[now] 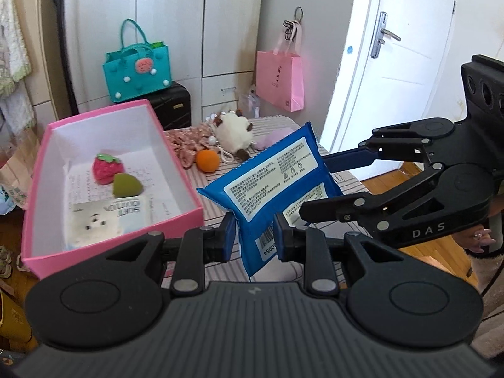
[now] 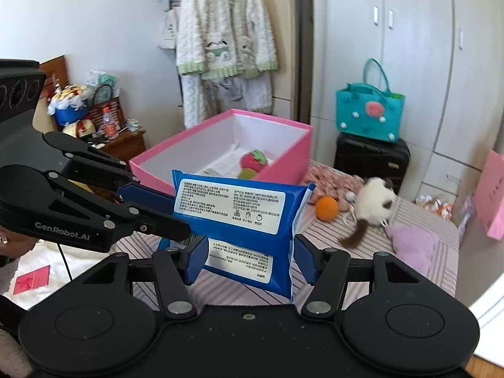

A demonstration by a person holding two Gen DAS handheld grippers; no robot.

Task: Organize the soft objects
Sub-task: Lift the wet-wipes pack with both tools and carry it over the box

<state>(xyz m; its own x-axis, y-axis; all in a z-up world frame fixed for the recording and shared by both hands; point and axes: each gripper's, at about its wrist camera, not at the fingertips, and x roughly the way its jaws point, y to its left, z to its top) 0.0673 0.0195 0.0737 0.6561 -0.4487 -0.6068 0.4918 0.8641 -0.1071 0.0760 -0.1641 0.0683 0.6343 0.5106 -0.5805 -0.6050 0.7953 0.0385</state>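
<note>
A blue wipes pack (image 1: 271,182) hangs in the air over the striped table, to the right of the pink box (image 1: 104,111). My left gripper (image 1: 255,239) is shut on the pack's near end. My right gripper (image 2: 250,261) straddles the pack (image 2: 239,208) with its jaws spread; the right pad stands just clear of the pack's edge. In the box lie a strawberry plush (image 1: 106,168), a green soft piece (image 1: 126,185) and a tissue pack (image 1: 107,217). On the table lie an orange ball (image 2: 327,208), a white plush (image 2: 373,203) and a purple plush (image 2: 412,242).
A floral cloth (image 1: 182,145) lies beside the box. A teal bag (image 1: 138,69) sits on a black suitcase (image 1: 174,107) behind the table. A pink paper bag (image 1: 280,78) hangs on the wardrobe. A white door (image 1: 387,63) is at the right, a cluttered nightstand (image 2: 119,145) at the left.
</note>
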